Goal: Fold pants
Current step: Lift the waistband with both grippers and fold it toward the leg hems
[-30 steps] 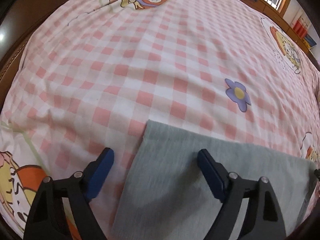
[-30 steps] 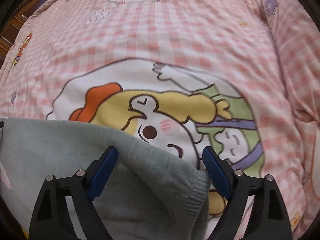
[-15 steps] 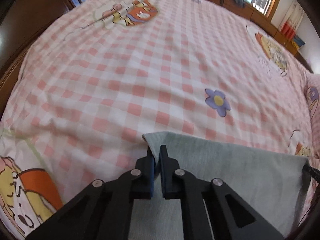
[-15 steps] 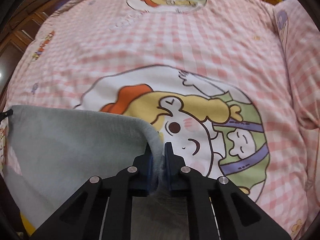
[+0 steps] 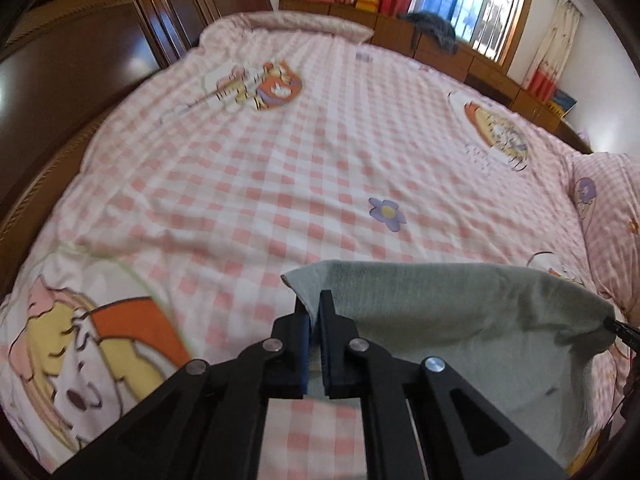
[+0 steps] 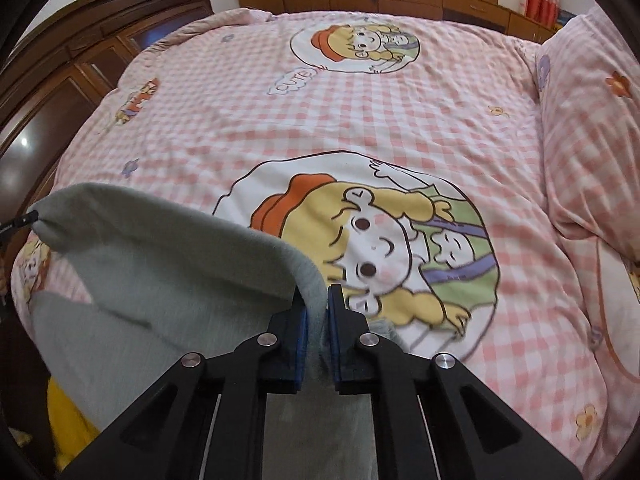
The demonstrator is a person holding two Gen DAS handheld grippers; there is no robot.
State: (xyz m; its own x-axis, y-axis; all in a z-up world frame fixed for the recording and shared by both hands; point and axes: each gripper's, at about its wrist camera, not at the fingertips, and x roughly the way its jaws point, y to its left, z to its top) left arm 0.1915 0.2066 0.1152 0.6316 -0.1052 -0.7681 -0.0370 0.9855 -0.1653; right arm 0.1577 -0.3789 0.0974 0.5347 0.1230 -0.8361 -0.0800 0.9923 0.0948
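Note:
The grey pants (image 5: 460,320) hang lifted above the pink checked bedspread (image 5: 320,160). My left gripper (image 5: 314,312) is shut on the left corner of their upper edge. My right gripper (image 6: 318,308) is shut on the right corner of the same edge, and the grey pants (image 6: 160,280) stretch away to the left in the right wrist view. The cloth sags between the two grippers. The tip of the other gripper shows at the far end of the edge in each view. The lower part of the pants is hidden below the frames.
The bedspread (image 6: 400,112) has cartoon prints. A pillow (image 6: 592,140) lies at the right. Dark wooden wardrobes (image 5: 100,40) stand along the left, low cabinets (image 5: 440,48) and a window behind the bed. Something yellow (image 6: 72,420) lies under the pants.
Both grippers closed on the pants' edge corners one second ago to half a second ago, then lifted the edge well up off the bed; the views now show more of the room.

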